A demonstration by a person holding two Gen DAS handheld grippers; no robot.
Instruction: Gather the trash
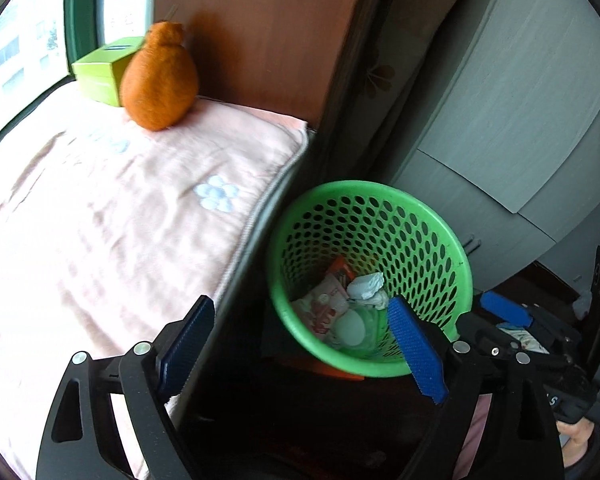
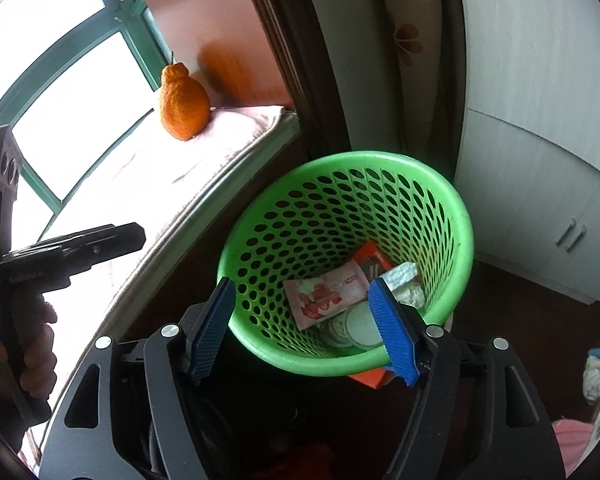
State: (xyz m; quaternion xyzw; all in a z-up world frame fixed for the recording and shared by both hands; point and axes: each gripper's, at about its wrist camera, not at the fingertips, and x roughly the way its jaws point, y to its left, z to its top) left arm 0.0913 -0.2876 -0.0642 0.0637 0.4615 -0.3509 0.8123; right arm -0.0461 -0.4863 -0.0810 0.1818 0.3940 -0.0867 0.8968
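Pink window seat at upper left, green bin beside it holding wrappers and tissue; both grippers, left and right, hover agape and empty above it, likely just after dropping trash

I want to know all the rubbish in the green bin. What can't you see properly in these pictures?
- Green basket, right wrist view: its near floor is hidden by the right gripper fingers.
- Pink wrapper: print too small to read.
- Orange thing under the basket, both views: mostly covered by the basket.
- Green box, left wrist view: partly hidden by the orange plush fruit.
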